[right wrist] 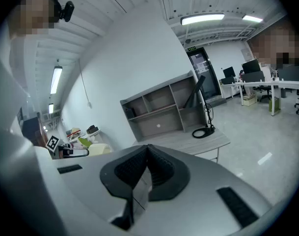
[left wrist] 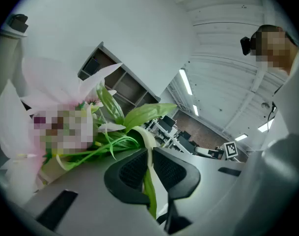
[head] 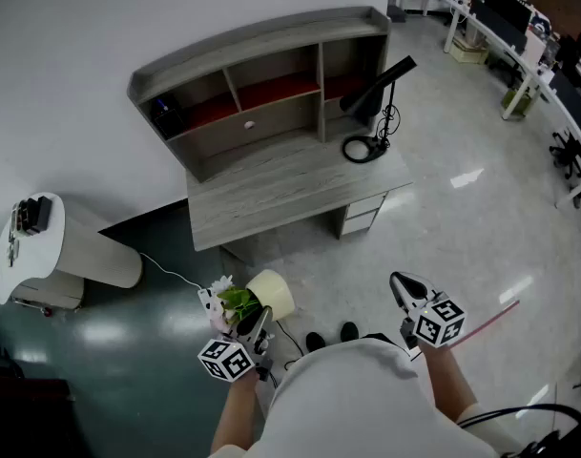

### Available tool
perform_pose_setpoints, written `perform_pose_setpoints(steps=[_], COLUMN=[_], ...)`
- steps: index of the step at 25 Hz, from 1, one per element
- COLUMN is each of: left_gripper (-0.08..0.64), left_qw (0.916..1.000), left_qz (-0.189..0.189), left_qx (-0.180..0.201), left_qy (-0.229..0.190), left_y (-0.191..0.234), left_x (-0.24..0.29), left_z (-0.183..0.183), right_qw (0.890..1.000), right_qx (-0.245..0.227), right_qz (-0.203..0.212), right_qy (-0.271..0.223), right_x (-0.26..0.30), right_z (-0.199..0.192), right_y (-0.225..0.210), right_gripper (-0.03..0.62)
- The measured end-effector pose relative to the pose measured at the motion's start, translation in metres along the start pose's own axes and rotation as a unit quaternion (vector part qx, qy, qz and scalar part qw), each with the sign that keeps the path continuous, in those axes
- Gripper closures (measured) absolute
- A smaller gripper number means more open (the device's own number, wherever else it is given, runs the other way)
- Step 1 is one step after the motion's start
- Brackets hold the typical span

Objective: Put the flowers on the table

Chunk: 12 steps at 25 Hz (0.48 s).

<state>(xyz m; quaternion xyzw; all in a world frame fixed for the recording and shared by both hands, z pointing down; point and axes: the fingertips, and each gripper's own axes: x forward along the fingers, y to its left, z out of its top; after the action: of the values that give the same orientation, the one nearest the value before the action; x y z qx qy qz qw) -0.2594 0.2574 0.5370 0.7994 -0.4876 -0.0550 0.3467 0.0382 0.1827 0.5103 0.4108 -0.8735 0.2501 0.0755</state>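
I hold a bunch of flowers (head: 235, 303) with green leaves, pale petals and a cream wrap in front of my body, short of the desk. My left gripper (head: 255, 331) is shut on the flowers' green stem (left wrist: 148, 157), which runs between its two black pads; leaves and pink-white petals (left wrist: 66, 102) fill the left of the left gripper view. My right gripper (head: 405, 292) hangs at the right, its jaws closed together with nothing between them. The grey wooden desk (head: 290, 184) stands ahead, also seen as the desk (right wrist: 198, 140) in the right gripper view.
The desk carries a hutch with shelves (head: 261, 79) and a black desk lamp (head: 376, 93) with a coiled cable at its right end. A white rounded stand (head: 42, 251) stands at the left. Office desks and chairs (head: 519, 36) line the far right.
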Motion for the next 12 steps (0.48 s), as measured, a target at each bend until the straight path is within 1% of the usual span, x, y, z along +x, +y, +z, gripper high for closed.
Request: perform_pose_setpoints(steps=[12], left_gripper=[0.509], left_qw=[0.9999], left_qz=[-0.008], left_qx=[-0.002], left_qy=[0.008], left_y=[0.0045], left_x=[0.0027], left_z=[-0.0008], right_qw=[1.000], right_qx=[-0.003], right_qz=[-0.003], right_qy=[0.002], right_x=[0.0020], right_z=[-0.0025], right_y=[0.0046], right_gripper=[0.574])
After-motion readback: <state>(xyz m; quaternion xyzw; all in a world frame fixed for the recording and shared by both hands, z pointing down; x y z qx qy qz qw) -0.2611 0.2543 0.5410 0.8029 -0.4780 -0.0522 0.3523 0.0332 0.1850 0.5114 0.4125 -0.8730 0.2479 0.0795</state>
